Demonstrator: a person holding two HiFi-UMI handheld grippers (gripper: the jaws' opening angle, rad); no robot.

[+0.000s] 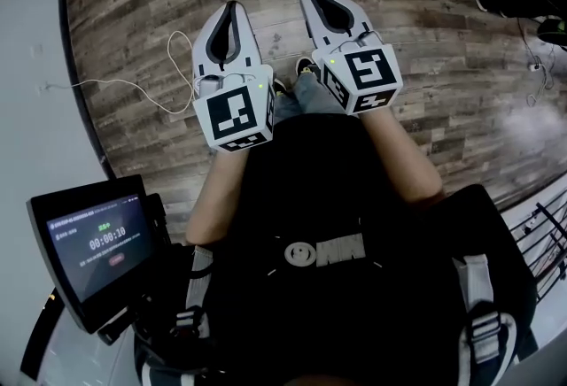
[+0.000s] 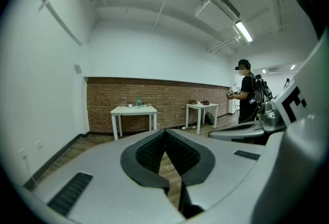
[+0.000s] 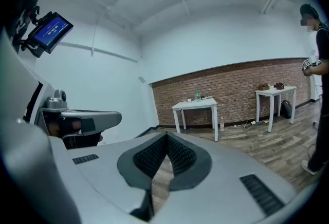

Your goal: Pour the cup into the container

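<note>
While your left gripper [image 2: 165,131] and right gripper [image 3: 166,135] are both clenched on nothing, the cup [image 2: 130,106] on the far table [image 2: 133,110] looks small and probably light: grasp its side gently and keep it upright.

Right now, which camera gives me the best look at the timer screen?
The head view. The timer screen sits large at lower left, facing the camera, with its digits showing. The right gripper view catches it only small and tilted at upper left. The left gripper view does not show it.
</note>
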